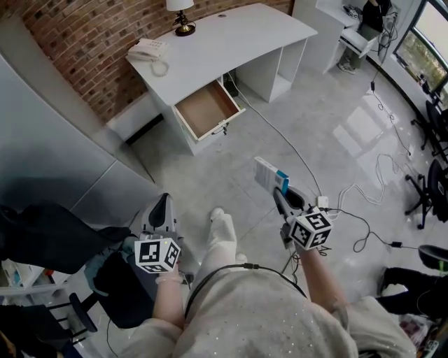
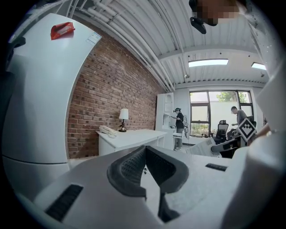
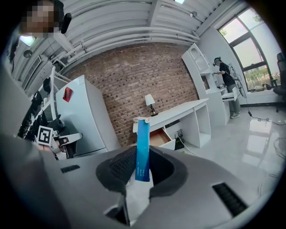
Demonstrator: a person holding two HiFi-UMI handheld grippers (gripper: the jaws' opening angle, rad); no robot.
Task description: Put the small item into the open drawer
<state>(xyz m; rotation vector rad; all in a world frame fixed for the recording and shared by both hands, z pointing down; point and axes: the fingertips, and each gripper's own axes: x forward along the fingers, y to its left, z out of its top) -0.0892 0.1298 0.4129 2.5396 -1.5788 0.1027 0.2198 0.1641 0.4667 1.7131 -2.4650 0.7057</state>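
Note:
A small flat box (image 1: pixel 270 175), white with a blue edge, stands upright between the pads of my right gripper (image 1: pixel 281 196), which is shut on it. In the right gripper view the box (image 3: pixel 142 147) rises out of that gripper (image 3: pixel 142 157) and lines up with the open drawer (image 3: pixel 157 137). The drawer (image 1: pixel 206 108) is pulled out of a white desk (image 1: pixel 231 42) a few steps ahead; its wooden bottom is bare. My left gripper (image 1: pixel 163 204) hangs low at the left, and its pads (image 2: pixel 129 167) meet at the tips with nothing between them.
A phone (image 1: pixel 147 49) and a lamp (image 1: pixel 182 17) stand on the desk. Cables (image 1: pixel 364 210) trail over the grey floor at the right, near office chairs (image 1: pixel 430 189). A pale rounded cabinet (image 2: pixel 40 89) is at the left. A person (image 3: pixel 223 71) stands by far shelves.

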